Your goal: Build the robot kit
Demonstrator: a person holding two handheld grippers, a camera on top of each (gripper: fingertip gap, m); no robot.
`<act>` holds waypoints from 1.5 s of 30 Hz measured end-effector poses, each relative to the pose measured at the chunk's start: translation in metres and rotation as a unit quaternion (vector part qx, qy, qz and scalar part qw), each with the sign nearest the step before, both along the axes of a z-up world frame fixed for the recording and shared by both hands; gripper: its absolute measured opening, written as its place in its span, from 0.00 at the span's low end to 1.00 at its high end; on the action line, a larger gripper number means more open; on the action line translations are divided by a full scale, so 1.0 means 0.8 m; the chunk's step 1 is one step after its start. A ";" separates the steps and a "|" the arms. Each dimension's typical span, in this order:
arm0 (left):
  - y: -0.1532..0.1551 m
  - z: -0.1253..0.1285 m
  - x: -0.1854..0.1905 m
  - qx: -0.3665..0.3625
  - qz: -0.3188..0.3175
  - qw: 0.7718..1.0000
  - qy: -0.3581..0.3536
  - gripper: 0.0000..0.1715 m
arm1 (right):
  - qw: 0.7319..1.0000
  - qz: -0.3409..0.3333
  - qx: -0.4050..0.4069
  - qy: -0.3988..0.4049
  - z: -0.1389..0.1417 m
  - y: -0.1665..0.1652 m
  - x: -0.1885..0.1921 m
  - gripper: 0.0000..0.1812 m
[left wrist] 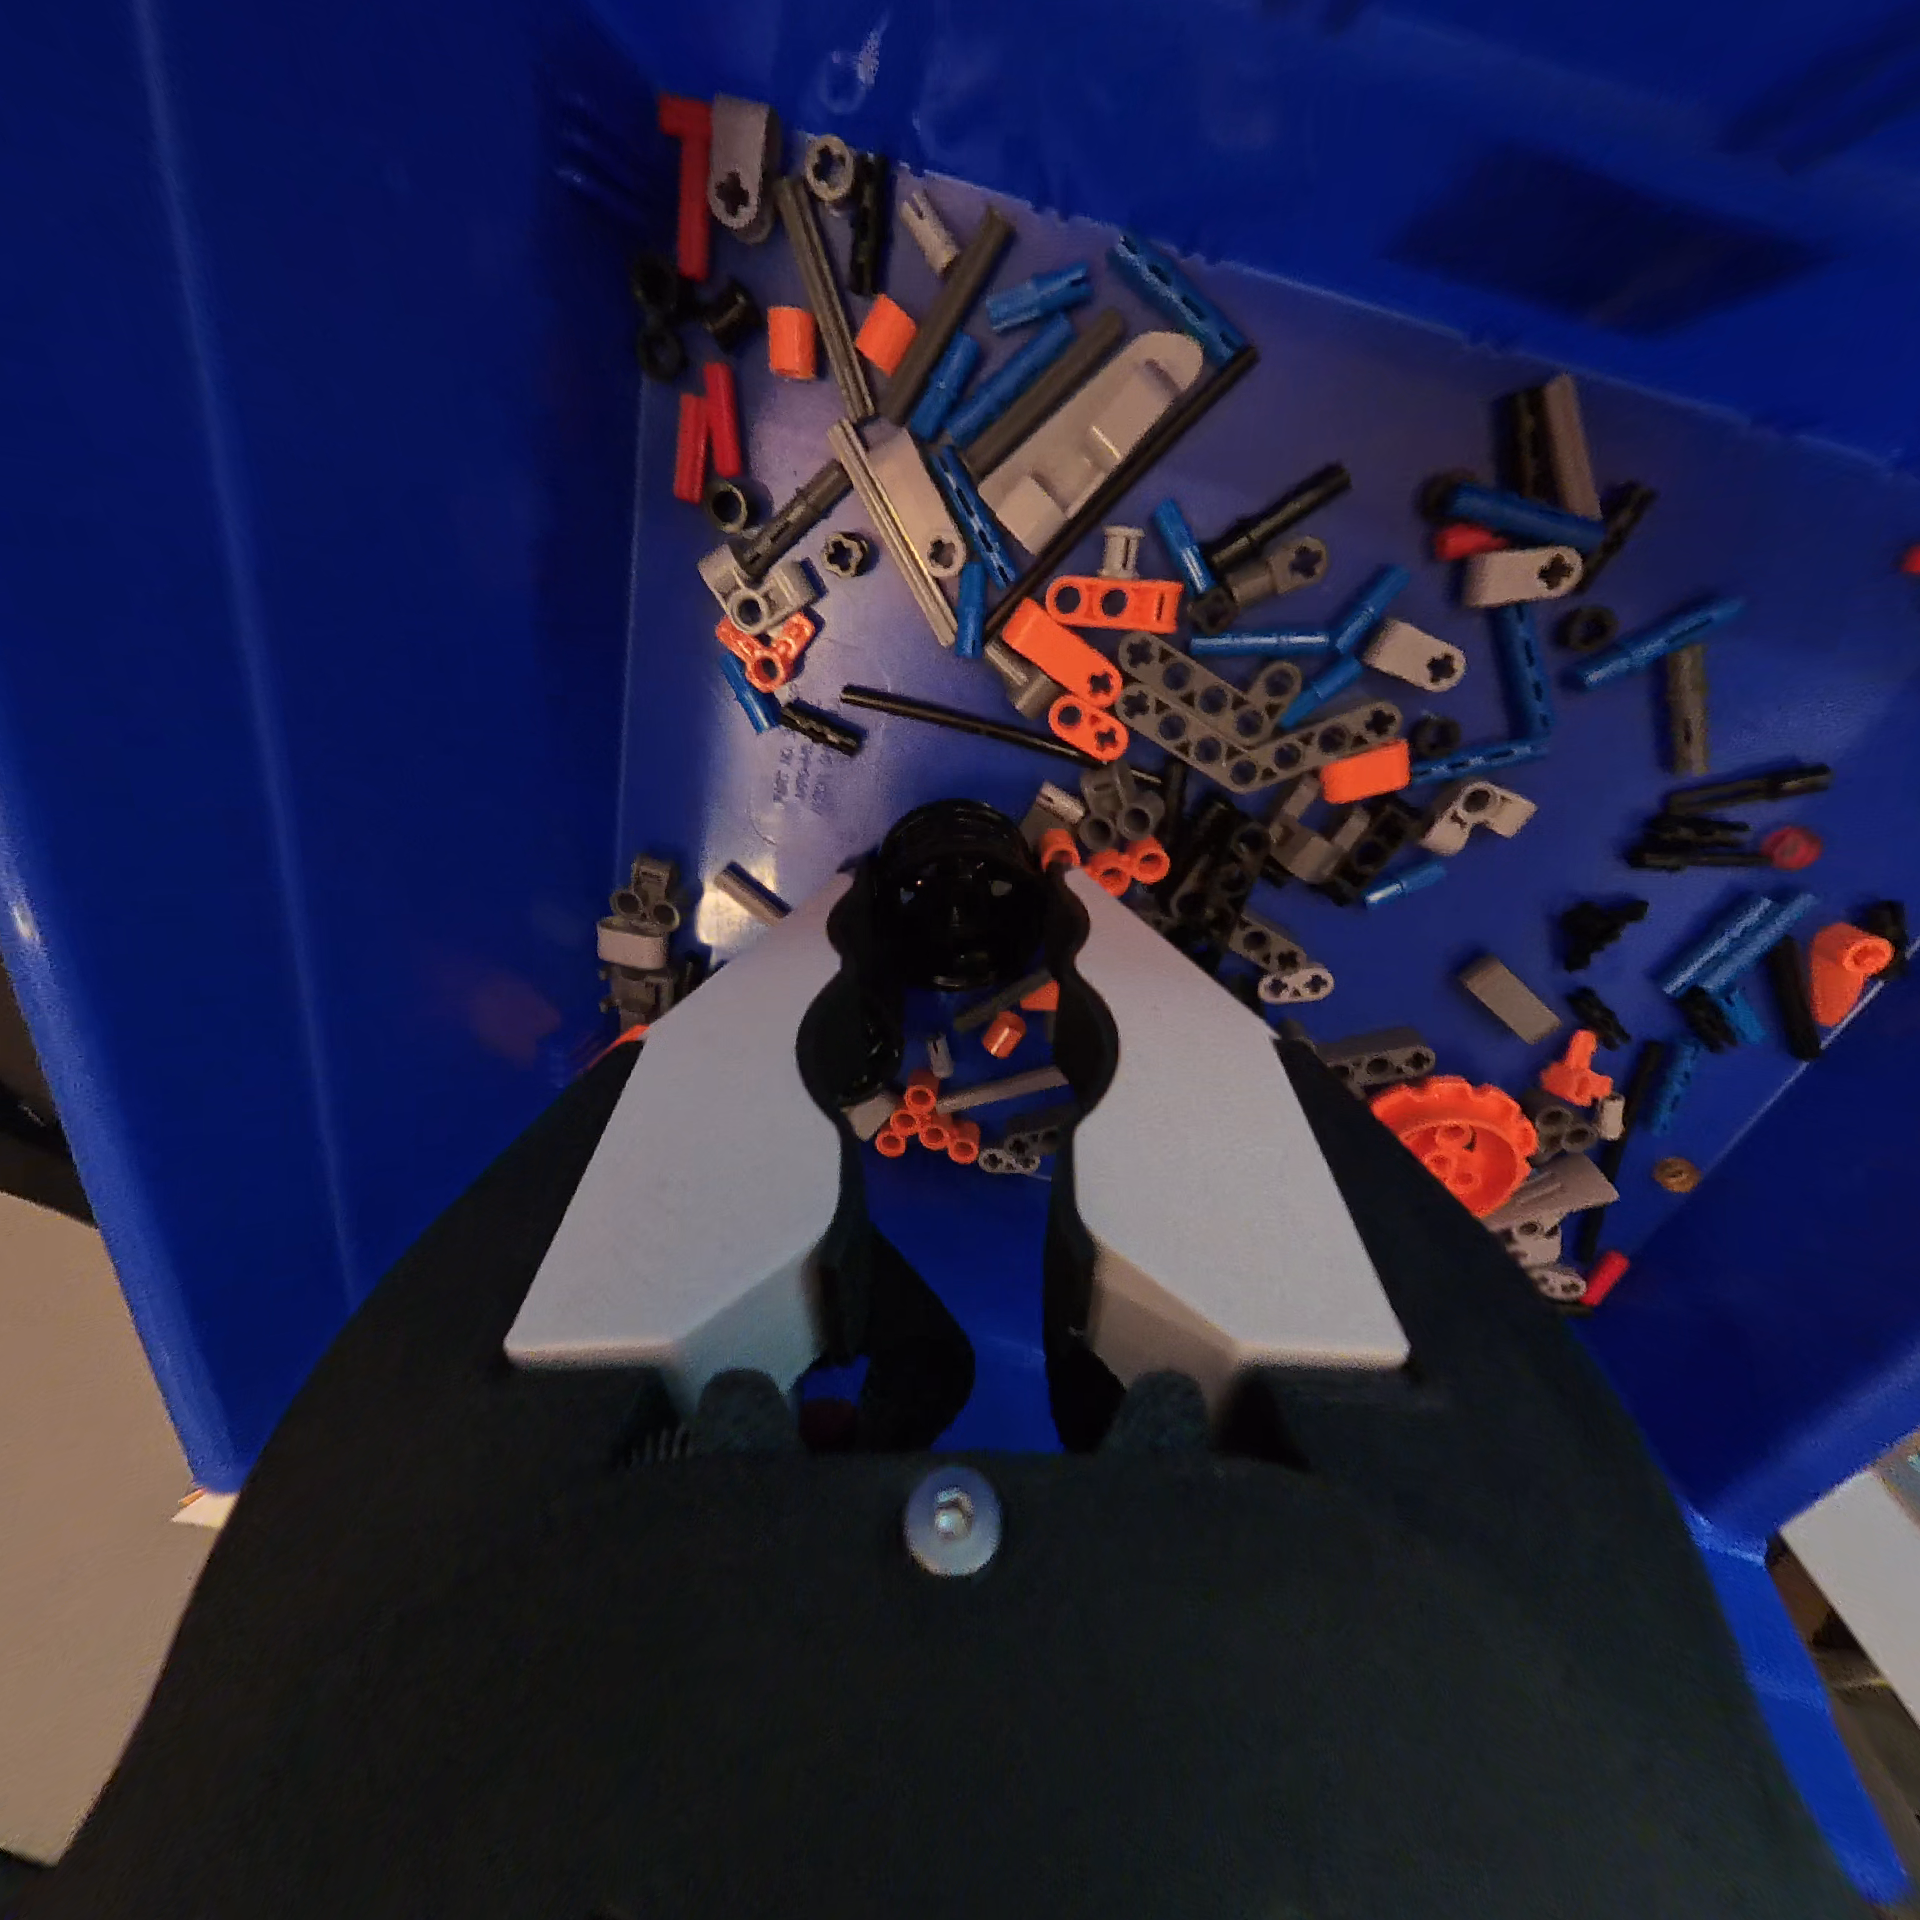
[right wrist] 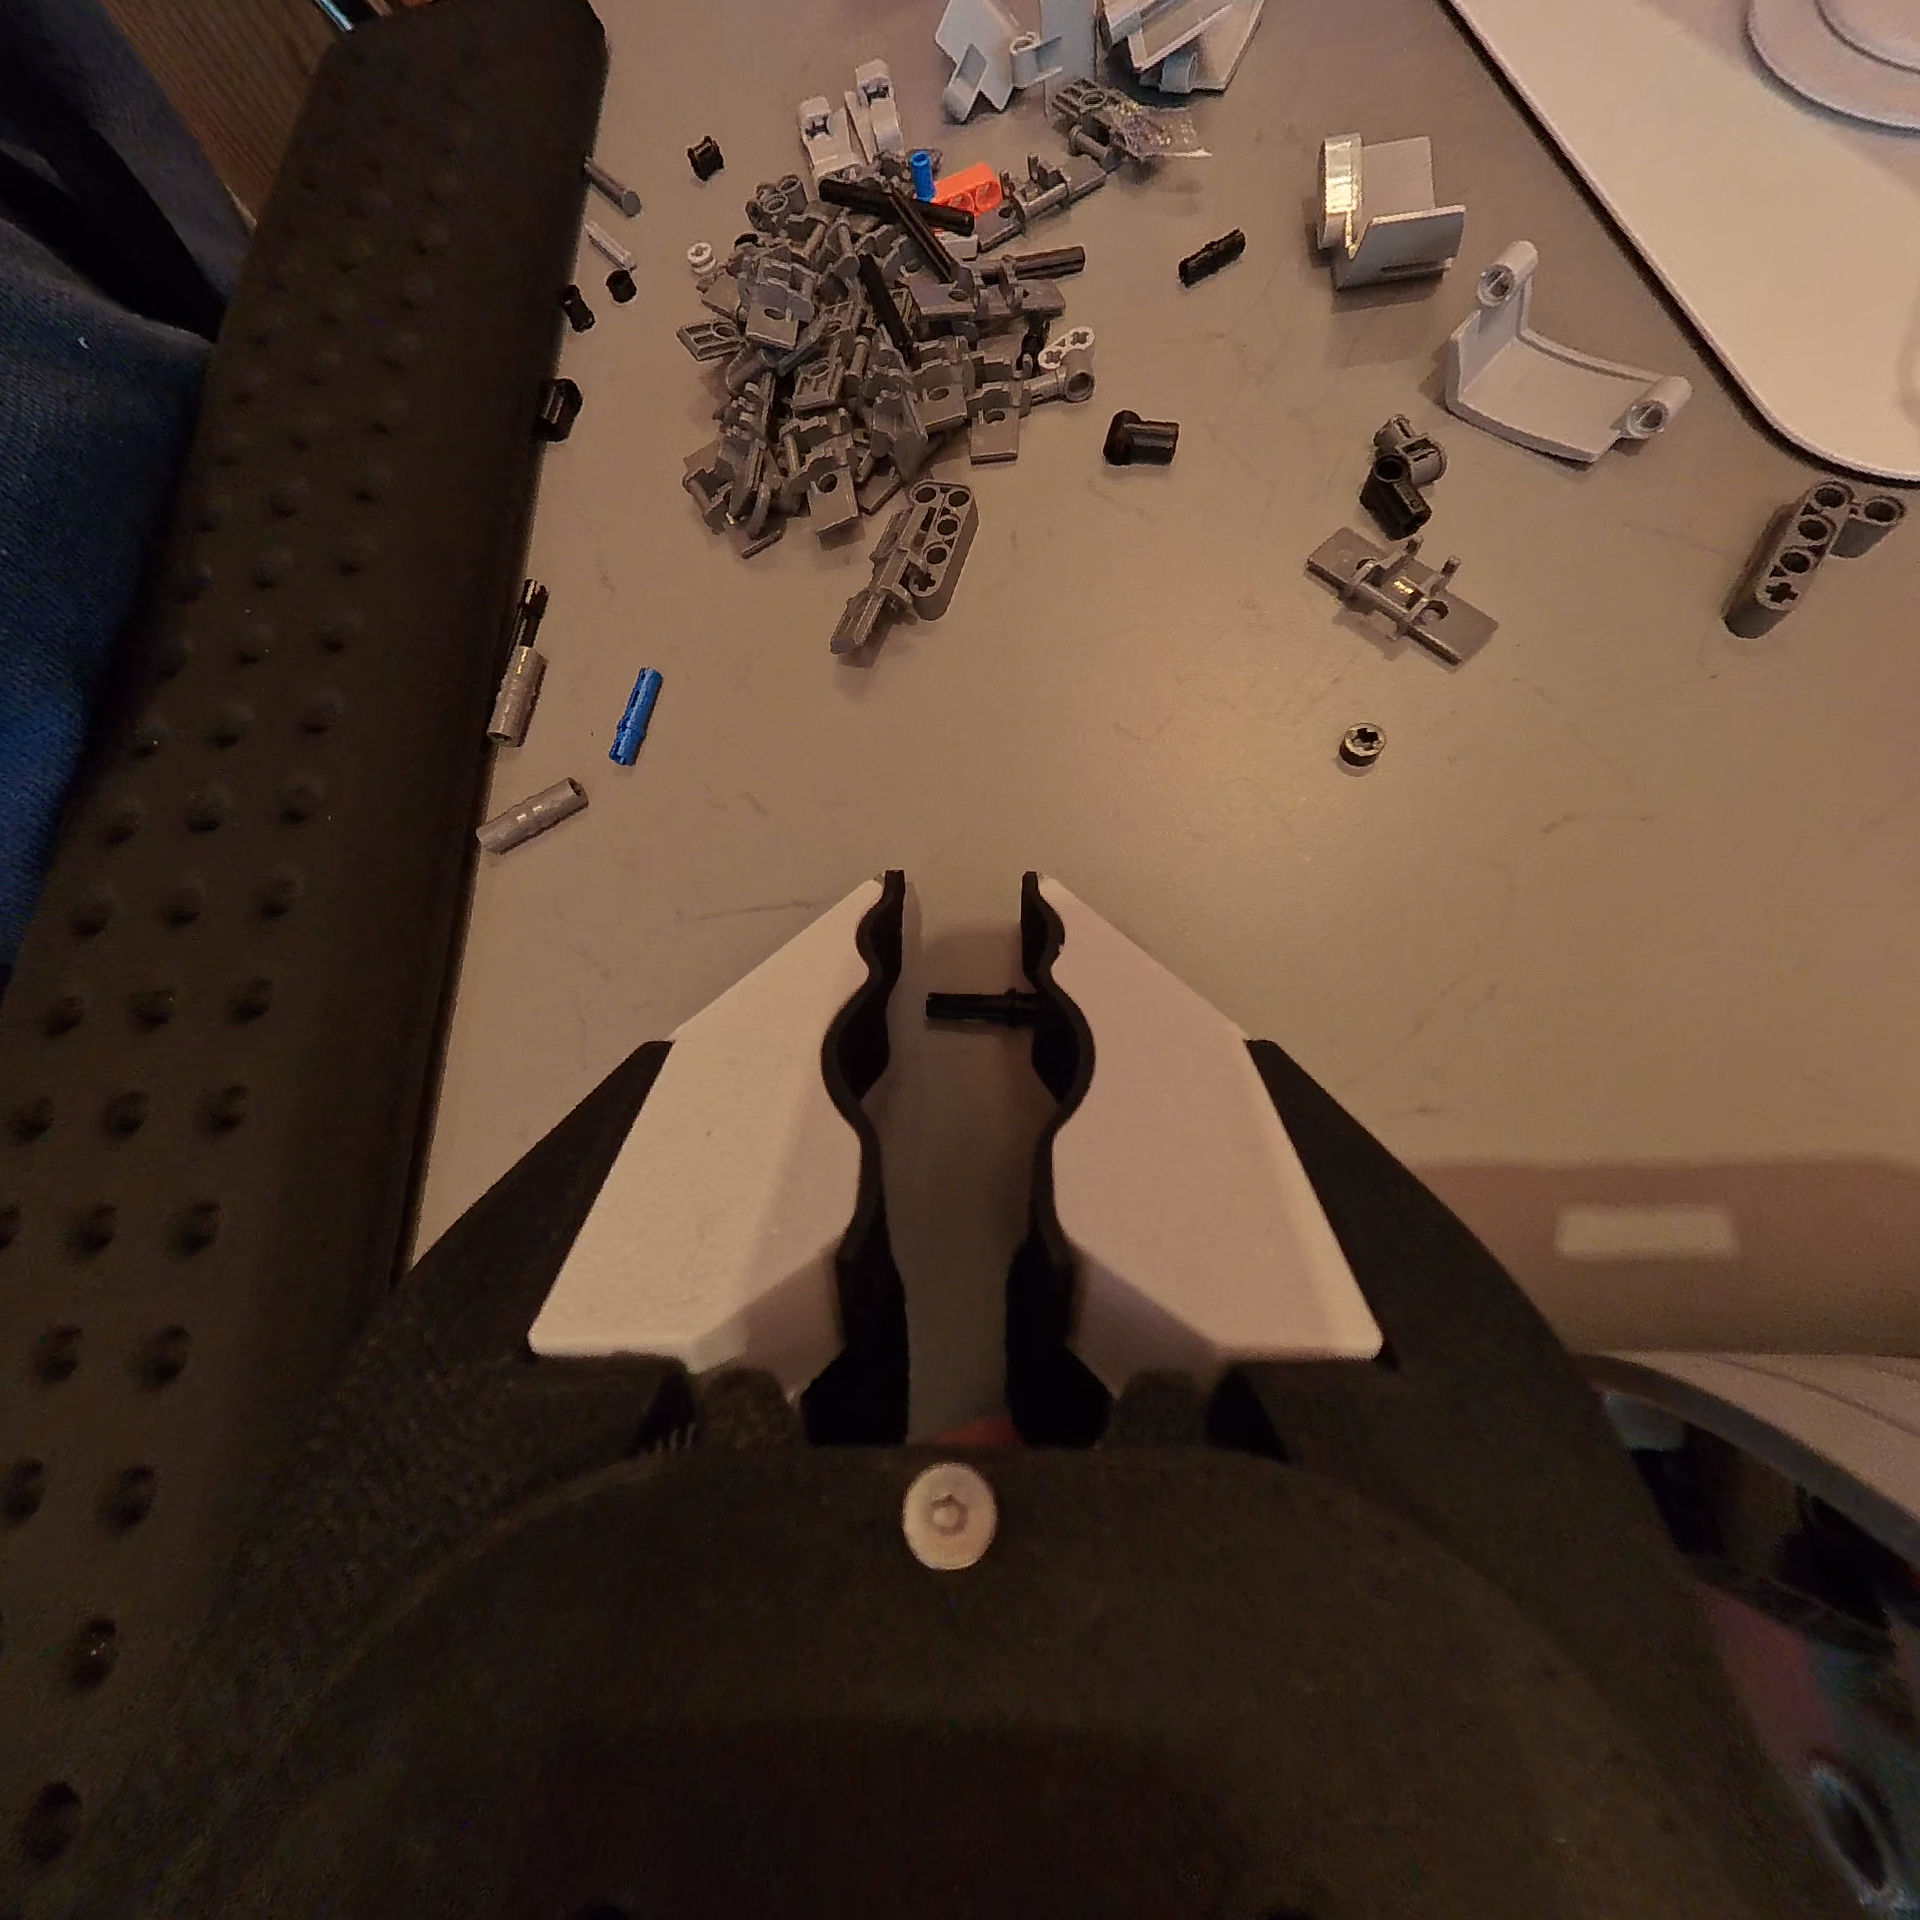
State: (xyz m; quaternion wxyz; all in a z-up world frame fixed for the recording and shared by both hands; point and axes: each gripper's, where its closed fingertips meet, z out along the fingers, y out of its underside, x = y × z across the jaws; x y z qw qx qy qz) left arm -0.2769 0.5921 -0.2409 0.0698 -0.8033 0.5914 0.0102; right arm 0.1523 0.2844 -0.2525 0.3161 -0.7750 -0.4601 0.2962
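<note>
The left gripper [left wrist: 958,894] is inside a blue bin [left wrist: 364,623], and its jaws grip a black ribbed wheel [left wrist: 951,899] at the tips. Under the jaws, closer than the wheel, lie small orange connectors [left wrist: 925,1127]. To the right of the wheel lies an orange gear [left wrist: 1455,1138]. Beyond the wheel, grey angled beams [left wrist: 1247,717], blue pins [left wrist: 1013,379] and red axles [left wrist: 691,203] lie scattered on the bin floor.

The right gripper [right wrist: 963,883] hovers over a grey table [right wrist: 1143,831]; its jaws stand apart, and a small black pin [right wrist: 977,1005] shows between them, its right end hidden behind the right jaw's pad, so I cannot tell if it is held. Beyond the pin lies a blue pin [right wrist: 635,717] at the left, then a heap of grey parts [right wrist: 862,364]. A black studded plate [right wrist: 312,623] stands left of the heap.
</note>
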 end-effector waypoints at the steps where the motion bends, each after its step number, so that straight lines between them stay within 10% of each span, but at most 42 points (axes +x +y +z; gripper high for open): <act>1: 0.002 -0.002 0.001 0.000 0.004 1.000 -0.001 0.19 | 1.000 0.001 0.000 0.000 0.000 0.000 0.000 0.11; 12: 0.028 0.017 0.013 0.081 0.010 0.996 -0.028 0.22 | 1.000 0.004 0.000 0.001 0.000 -0.002 0.000 0.11; 25: -0.034 0.065 -0.011 0.087 -0.037 0.995 -0.008 0.18 | 1.000 0.004 0.001 0.000 0.000 -0.002 0.000 0.11; 45: -0.104 0.035 0.005 -0.006 -0.145 0.989 -0.007 0.16 | 1.000 -0.014 -0.011 0.004 0.000 0.005 0.002 0.10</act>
